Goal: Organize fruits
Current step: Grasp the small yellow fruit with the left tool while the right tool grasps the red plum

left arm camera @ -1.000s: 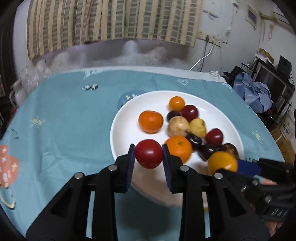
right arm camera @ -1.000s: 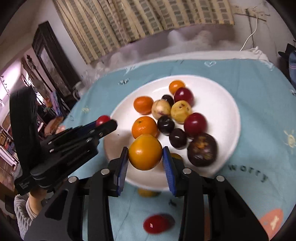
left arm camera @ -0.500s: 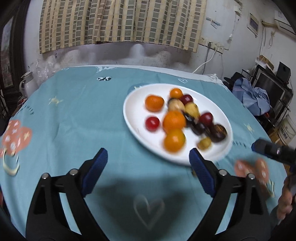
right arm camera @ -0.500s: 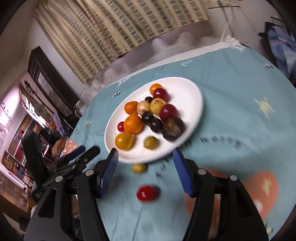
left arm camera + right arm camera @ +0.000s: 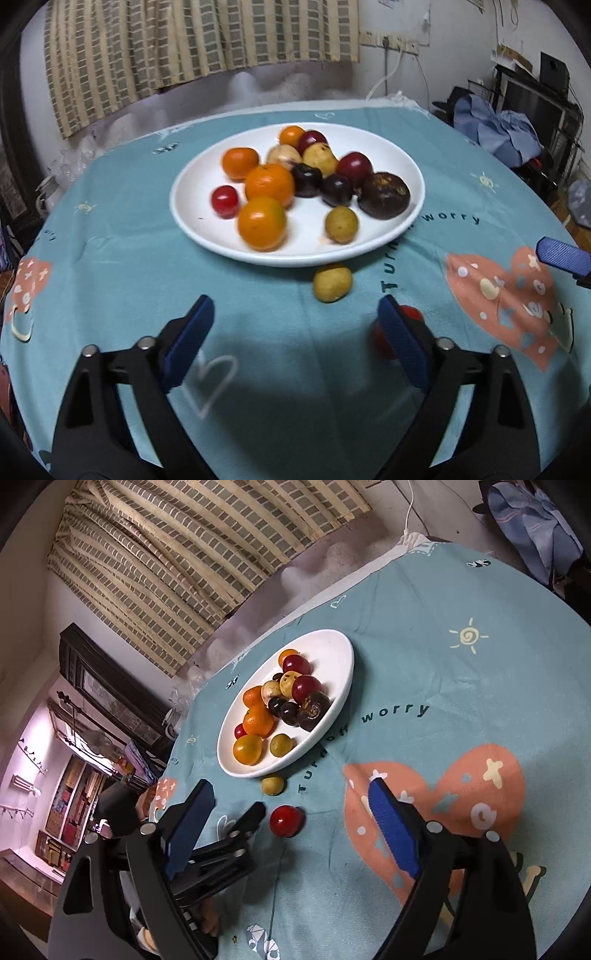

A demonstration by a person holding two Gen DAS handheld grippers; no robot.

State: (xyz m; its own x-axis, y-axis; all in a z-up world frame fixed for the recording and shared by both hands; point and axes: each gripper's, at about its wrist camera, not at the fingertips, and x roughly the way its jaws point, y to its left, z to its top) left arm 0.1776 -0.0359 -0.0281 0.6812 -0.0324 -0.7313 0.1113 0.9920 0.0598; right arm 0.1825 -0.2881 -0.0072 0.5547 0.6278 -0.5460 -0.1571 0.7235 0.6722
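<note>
A white plate (image 5: 373, 146) on the teal tablecloth holds several fruits: oranges, red and dark plums, yellow ones and a small red fruit (image 5: 224, 200). The plate also shows in the right wrist view (image 5: 332, 646). A yellow fruit (image 5: 332, 282) (image 5: 273, 784) lies on the cloth just in front of the plate. A red fruit (image 5: 285, 820) lies nearer, partly hidden behind my left gripper's right finger (image 5: 400, 343). My left gripper (image 5: 295, 339) is open and empty, pulled back from the plate. My right gripper (image 5: 291, 830) is open and empty above the cloth.
The round table's cloth (image 5: 110, 258) has printed hearts and the word "worry". A curtain (image 5: 184, 55) and wall stand behind. Clothes and shelves (image 5: 509, 129) are at the right. The left gripper's body (image 5: 221, 845) shows in the right wrist view.
Both grippers have let go of their fruits, the left a red one, the right an orange one, both now lying on the plate. Both opened wide and drew back from the plate.
</note>
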